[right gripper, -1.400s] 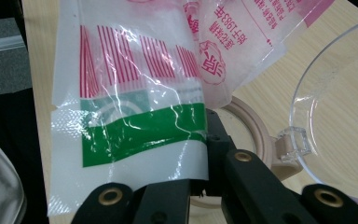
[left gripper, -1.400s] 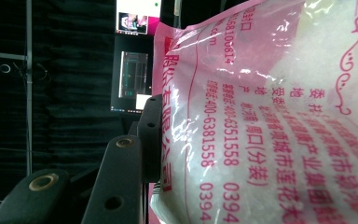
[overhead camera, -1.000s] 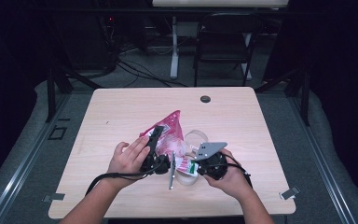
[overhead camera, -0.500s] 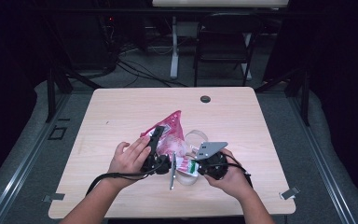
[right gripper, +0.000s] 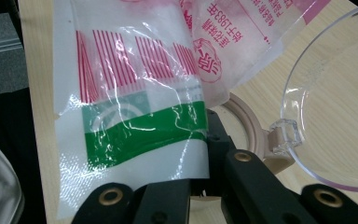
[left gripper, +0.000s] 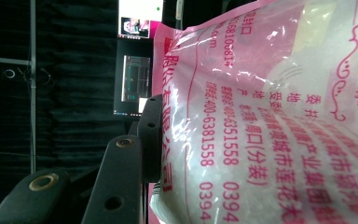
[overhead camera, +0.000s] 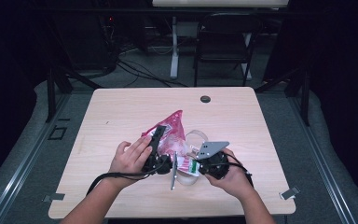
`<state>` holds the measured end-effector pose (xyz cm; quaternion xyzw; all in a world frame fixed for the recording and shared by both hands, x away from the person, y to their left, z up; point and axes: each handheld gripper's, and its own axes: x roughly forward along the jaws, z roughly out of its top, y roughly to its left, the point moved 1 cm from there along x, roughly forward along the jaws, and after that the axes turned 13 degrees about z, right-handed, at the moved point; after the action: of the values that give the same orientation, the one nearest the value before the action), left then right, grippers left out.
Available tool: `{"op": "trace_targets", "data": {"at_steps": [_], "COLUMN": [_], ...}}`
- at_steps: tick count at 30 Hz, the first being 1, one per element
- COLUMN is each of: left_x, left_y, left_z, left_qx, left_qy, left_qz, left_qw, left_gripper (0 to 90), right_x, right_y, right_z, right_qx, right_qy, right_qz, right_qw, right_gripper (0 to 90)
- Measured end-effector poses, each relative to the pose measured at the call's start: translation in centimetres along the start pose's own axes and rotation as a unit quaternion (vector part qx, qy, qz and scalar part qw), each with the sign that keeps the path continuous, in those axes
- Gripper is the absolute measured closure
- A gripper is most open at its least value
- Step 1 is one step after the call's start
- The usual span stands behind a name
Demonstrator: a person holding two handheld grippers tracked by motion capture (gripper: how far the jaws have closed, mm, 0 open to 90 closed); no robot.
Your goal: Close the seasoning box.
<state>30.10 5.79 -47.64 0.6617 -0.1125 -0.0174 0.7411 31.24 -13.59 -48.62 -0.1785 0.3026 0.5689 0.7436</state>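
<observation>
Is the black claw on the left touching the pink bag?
Touching. In the left gripper view, the left gripper's black jaw presses flat against the pink bag.

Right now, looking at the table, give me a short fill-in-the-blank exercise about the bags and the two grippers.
1. The left gripper grips a bag printed mostly in ____.
2. The right gripper is shut on a white bag with red bars above a ____ band.
3. Beside that bag lies a clear plastic ____.
4. Everything rests on a light ____ table.

Missing words: pink; green; lid; wooden
</observation>
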Motion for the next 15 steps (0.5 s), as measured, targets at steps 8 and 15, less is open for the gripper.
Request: {"op": "trace_targets", "data": {"at_steps": [8, 15], "left_x": [-0.01, 0.05], "left_y": [0.01, 0.16], "left_z": [0.19, 0.3], "left_qx": [0.001, 0.003], "left_qy": [0.0, -0.005], "left_qz": [0.001, 0.006], "left_qw": [1.0, 1.0], "left_gripper": [63.6, 63.6], "right_x": [-0.23, -0.26], "right_y": [-0.15, -0.13], "right_z": [-0.08, -0.09], "right_qx": [0.0, 0.0], "right_qy": [0.001, 0.001], "right_qz": [0.001, -0.001], "right_qw": [1.0, 1.0], "right_gripper": [90.0, 90.0]}}
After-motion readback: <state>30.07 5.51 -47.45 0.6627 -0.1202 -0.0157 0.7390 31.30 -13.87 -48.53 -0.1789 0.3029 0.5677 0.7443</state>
